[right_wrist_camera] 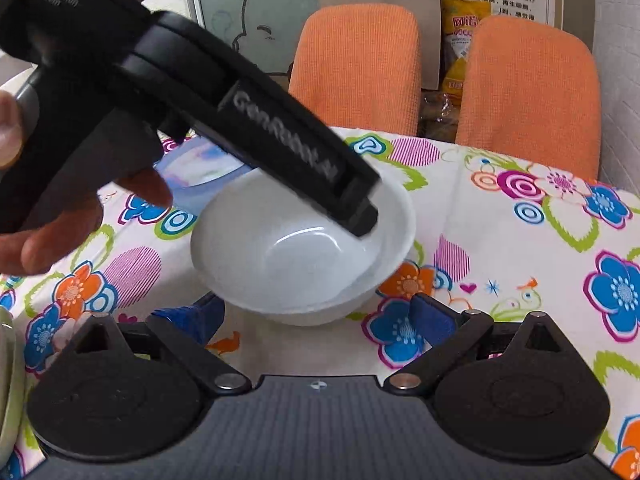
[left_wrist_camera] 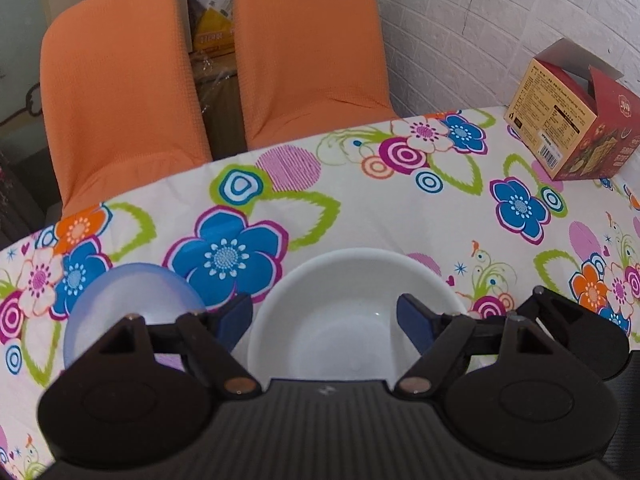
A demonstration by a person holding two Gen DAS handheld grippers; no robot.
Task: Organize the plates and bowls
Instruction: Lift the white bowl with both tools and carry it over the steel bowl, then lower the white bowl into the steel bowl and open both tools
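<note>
A white bowl (left_wrist_camera: 336,320) stands upright on the flowered tablecloth (left_wrist_camera: 400,216). My left gripper (left_wrist_camera: 326,318) hangs open over it, its blue pads (left_wrist_camera: 236,316) spread about as wide as the rim. Touching the bowl's left side is a translucent blue plate or shallow bowl (left_wrist_camera: 120,300). In the right wrist view the same white bowl (right_wrist_camera: 296,256) lies just ahead of my open right gripper (right_wrist_camera: 312,316), which holds nothing. The left gripper (right_wrist_camera: 362,216) slants down from the upper left, its tip over the bowl's far rim. The blue dish (right_wrist_camera: 200,172) shows partly behind it.
A person's hand (right_wrist_camera: 60,220) holds the left gripper's handle. A red and tan carton (left_wrist_camera: 572,120) stands at the table's far right by the white brick wall. Two orange chairs (left_wrist_camera: 120,92) (left_wrist_camera: 308,52) back the far edge. A pale rim (right_wrist_camera: 6,360) shows at the left.
</note>
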